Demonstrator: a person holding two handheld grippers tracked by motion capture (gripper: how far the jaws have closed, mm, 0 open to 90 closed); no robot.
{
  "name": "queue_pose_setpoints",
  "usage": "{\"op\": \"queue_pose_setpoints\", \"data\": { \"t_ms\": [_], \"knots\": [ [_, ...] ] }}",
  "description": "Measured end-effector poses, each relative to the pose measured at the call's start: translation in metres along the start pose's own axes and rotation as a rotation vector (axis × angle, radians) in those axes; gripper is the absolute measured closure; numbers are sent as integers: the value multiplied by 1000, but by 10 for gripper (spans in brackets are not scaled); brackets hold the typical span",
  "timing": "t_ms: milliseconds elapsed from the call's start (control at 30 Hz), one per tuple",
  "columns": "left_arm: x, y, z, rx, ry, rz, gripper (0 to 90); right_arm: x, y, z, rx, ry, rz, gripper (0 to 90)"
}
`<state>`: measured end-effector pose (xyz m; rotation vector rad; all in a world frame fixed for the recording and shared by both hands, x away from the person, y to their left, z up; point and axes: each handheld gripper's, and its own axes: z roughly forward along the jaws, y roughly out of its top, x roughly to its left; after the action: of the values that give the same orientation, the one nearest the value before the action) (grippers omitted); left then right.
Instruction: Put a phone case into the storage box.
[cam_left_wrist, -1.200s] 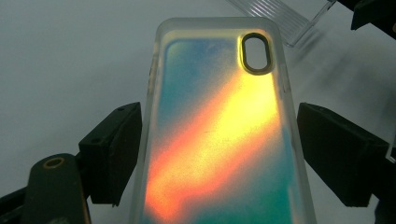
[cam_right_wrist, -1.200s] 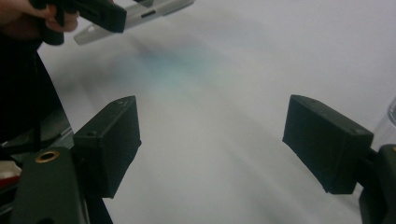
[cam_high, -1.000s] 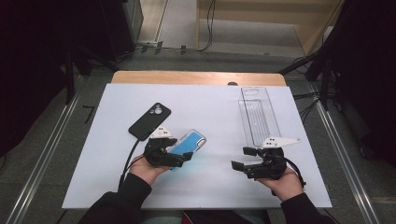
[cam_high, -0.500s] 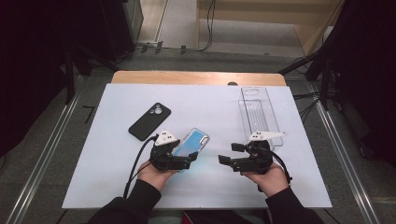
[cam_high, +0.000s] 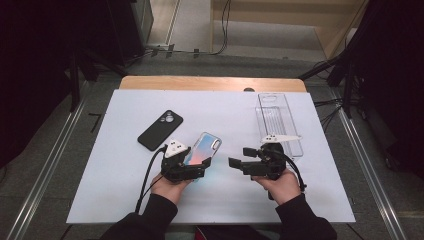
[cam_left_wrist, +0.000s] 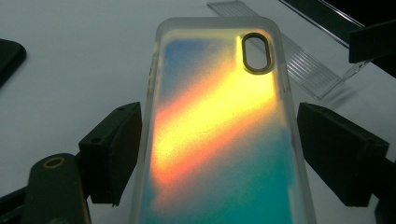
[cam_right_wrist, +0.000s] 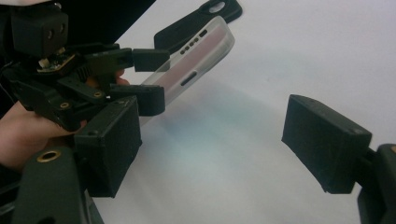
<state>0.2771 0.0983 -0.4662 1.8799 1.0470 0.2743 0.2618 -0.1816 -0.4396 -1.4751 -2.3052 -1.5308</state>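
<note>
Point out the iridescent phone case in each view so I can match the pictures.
High view: the case sits just left of centre, its near end in the left tongs.
Left gripper view: it runs up the middle, between the jaws.
Right gripper view: upper left, seen edge-on, tilted off the table.
Shared landmark: the black phone.

The phone case (cam_high: 202, 150) is a clear-rimmed shell with a shimmering back, blue-teal at both ends and a yellow-orange band slanting across the middle. An oval camera cutout sits near its far end. Its near end is raised off the white table (cam_high: 115, 170), the far end tilted away, and it sits just right of the black phone (cam_high: 160, 130), not touching it.
</note>
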Motion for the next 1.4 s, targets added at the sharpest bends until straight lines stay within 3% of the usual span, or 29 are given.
{"op": "queue_pose_setpoints", "data": {
  "t_ms": [200, 333, 367, 600, 733, 1033, 1233, 1267, 1333, 1400],
  "knots": [
    [-1, -4, 3, -22, 12, -16, 173, 1, 7, 5, -30, 19, 35, 176],
    [-4, -7, 5, -40, 30, -3, 173, 1, 9, 9, -41, 28, 46, 176],
    [-6, -8, 6, -48, 28, -1, 173, 1, 10, 12, -40, 4, 44, 176],
    [-11, -13, 9, -95, 37, 14, 173, 1, 15, 19, -38, -3, 54, 176],
    [-16, -15, 10, -102, 35, 20, 173, 1, 18, 23, -39, -6, 64, 176],
    [-25, -17, 10, -109, 6, -13, 173, 0, 22, 34, -15, -12, 79, 197],
    [-29, -18, 11, -118, 10, -24, 173, -3, 23, 40, -17, -6, 119, 219],
    [-30, -18, 10, -125, 5, -30, 173, -4, 24, 42, -10, 4, 152, 237],
    [-30, -19, 11, -133, 6, -31, 173, -4, 24, 43, -6, 11, 162, 250],
    [-32, -20, 10, -140, 10, -28, 173, -7, 25, 47, 7, 43, 217, 289]
  ]
}}
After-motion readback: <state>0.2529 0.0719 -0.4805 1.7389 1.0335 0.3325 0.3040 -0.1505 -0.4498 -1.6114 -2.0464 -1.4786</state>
